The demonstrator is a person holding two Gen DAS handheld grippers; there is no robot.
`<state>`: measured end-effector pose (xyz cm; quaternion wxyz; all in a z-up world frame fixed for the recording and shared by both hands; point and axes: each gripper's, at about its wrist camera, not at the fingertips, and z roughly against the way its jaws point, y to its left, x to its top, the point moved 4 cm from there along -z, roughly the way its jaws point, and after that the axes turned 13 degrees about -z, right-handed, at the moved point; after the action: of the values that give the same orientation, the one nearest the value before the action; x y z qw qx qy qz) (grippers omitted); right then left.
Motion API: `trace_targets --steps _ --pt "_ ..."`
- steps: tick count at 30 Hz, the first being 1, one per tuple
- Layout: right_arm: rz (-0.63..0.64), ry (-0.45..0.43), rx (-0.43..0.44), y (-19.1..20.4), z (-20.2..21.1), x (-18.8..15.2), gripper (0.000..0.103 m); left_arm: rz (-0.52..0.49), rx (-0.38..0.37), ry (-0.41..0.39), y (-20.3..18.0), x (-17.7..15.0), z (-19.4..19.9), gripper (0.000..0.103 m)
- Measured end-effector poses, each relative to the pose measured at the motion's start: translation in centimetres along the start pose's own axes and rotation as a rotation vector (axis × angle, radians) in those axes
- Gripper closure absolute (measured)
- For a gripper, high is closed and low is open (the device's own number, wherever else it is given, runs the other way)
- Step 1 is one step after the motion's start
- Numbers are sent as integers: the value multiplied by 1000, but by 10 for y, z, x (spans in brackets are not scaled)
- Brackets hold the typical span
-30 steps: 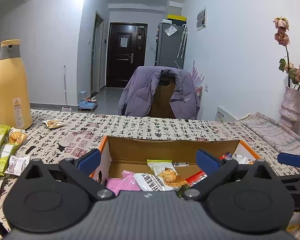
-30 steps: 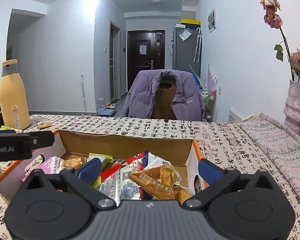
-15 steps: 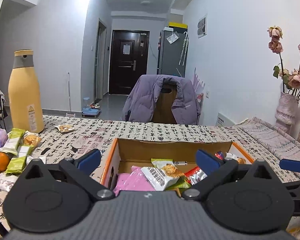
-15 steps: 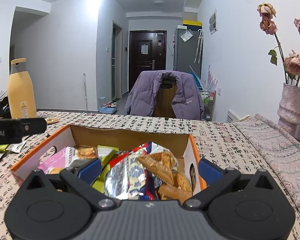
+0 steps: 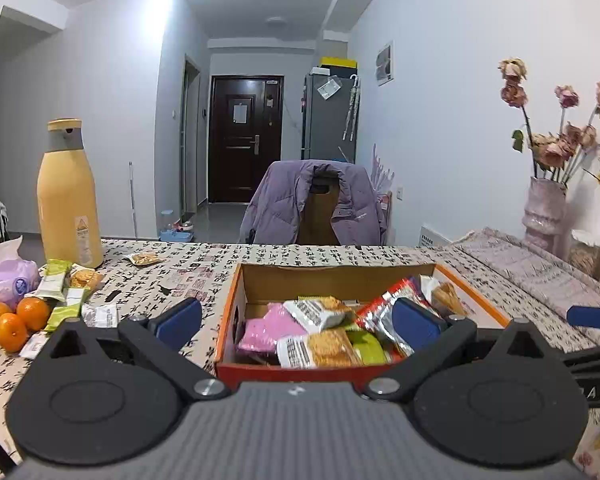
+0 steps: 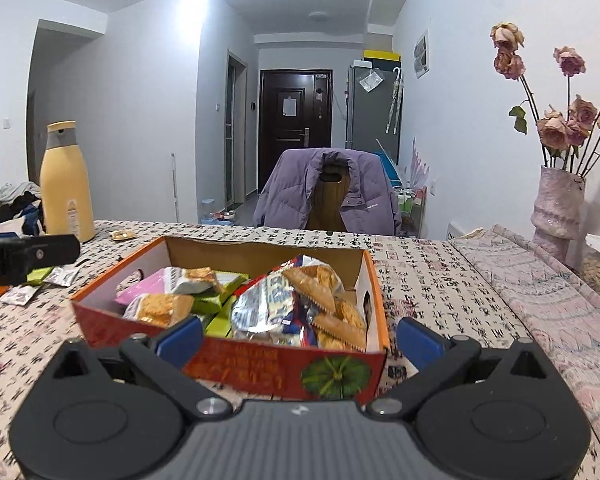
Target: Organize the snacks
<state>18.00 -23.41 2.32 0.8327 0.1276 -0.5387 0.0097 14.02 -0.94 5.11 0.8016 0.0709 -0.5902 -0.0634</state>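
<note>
Most packets already lie in the box (image 5: 466, 292); several packets (image 5: 66, 292) left of the box remain. My left tongs (image 5: 296, 320) and right tongs (image 6: 298, 338) gape wide, holding nothing

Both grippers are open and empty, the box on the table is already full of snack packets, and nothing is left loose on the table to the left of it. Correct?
Not quite. Loose packets still lie on the table left of the box, beside the oranges, as the left wrist view shows. The left gripper and right gripper are indeed open and empty.
</note>
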Motion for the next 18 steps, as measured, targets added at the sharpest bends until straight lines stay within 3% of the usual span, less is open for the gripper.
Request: trace_targets --steps 12,18 --pt "-10 -1 29 -2 57 -32 0 11 -57 13 -6 -38 53 0" --pt "-24 27 29 -8 68 -49 0 27 -74 64 -5 -60 62 0"
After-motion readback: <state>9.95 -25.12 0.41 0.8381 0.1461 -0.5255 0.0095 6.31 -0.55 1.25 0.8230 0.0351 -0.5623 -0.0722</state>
